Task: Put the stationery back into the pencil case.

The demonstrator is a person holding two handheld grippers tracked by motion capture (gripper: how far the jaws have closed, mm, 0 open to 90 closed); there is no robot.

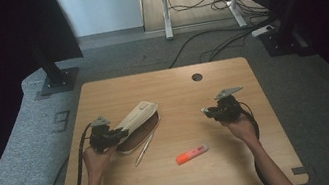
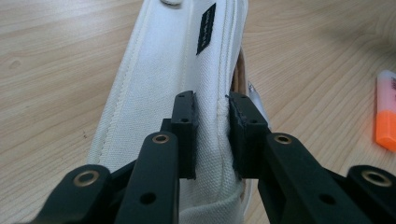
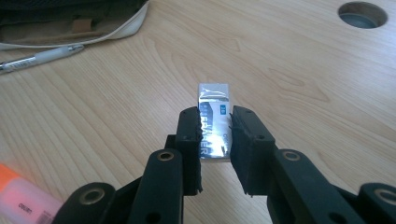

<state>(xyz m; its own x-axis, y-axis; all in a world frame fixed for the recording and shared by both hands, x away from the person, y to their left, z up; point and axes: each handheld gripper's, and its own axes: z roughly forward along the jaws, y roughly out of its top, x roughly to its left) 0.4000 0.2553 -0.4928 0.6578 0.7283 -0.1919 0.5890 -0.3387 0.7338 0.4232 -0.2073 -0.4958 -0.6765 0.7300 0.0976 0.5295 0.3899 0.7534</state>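
The right gripper (image 3: 215,135) holds a small eraser (image 3: 214,122) in a silvery sleeve, jaws narrow and pressed on its two long sides, with its long axis running straight out along the jaws toward the top of the right gripper view. In the high view this gripper (image 1: 204,111) sits right of centre, lifted off the table (image 1: 202,177) and pointing left.

The pouch (image 1: 136,123) lies left of centre in the high view, its long axis slanting from lower left to upper right, its dark open mouth facing right. In the right gripper view that mouth (image 3: 56,21) is at the upper left, well apart from the eraser, so the coming move likely runs up and left.

The left gripper (image 2: 211,133) pinches the pouch's white edge (image 2: 210,112) between narrow jaws, likely steadying it. A pen (image 1: 144,148) lies just below the mouth and a highlighter (image 1: 192,154) lies nearer the frame's bottom, both beside that path.
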